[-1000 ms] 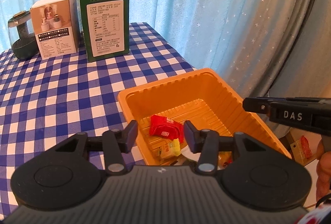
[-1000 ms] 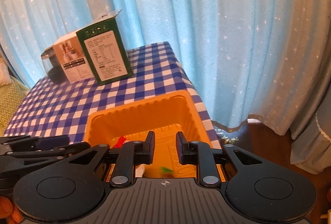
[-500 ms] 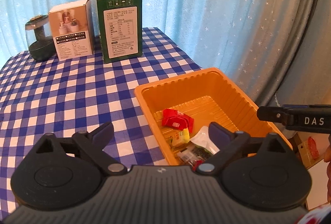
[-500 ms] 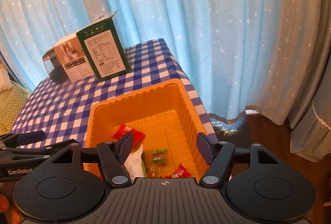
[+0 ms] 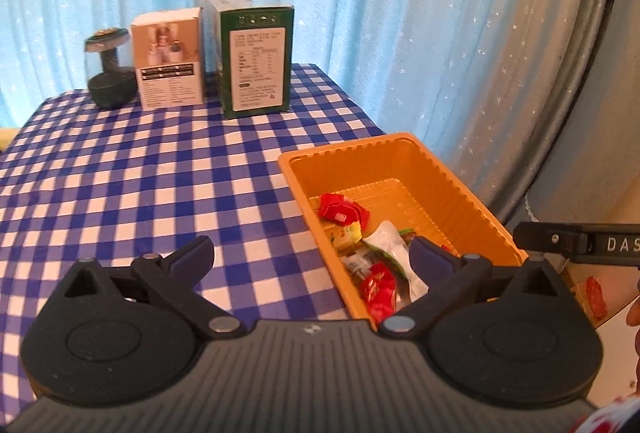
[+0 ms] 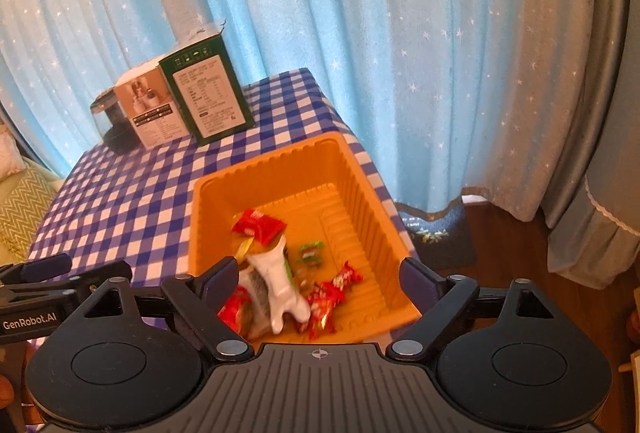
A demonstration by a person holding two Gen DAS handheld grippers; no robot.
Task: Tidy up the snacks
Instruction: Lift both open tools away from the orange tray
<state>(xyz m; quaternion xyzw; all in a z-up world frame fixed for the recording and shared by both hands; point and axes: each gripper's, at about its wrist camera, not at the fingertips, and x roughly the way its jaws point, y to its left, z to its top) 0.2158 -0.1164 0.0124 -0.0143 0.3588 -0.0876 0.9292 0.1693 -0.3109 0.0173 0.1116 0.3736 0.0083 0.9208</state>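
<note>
An orange plastic tray (image 5: 452, 181) (image 6: 360, 177) sits at the table's right edge and holds several snack packets: a red packet (image 5: 342, 211) (image 6: 258, 225), a white pouch (image 5: 394, 247) (image 6: 280, 281), a small green candy (image 6: 310, 253) and red wrappers (image 6: 332, 293). My left gripper (image 5: 312, 259) is open and empty, held above the tray's near left corner. My right gripper (image 6: 318, 279) is open and empty above the tray's near end. Its tip also shows in the left wrist view (image 5: 560, 239).
A blue-and-white checked cloth (image 5: 140, 173) covers the table. At the back stand a green carton (image 5: 256, 69), a white box (image 5: 170, 65) and a dark jar (image 5: 108, 73). Blue starred curtains hang behind. Floor and a dark rug (image 6: 432, 233) lie to the right.
Both grippers opened from shut to wide and pulled back and up from the tray. The snack packets now lie loose in the tray.
</note>
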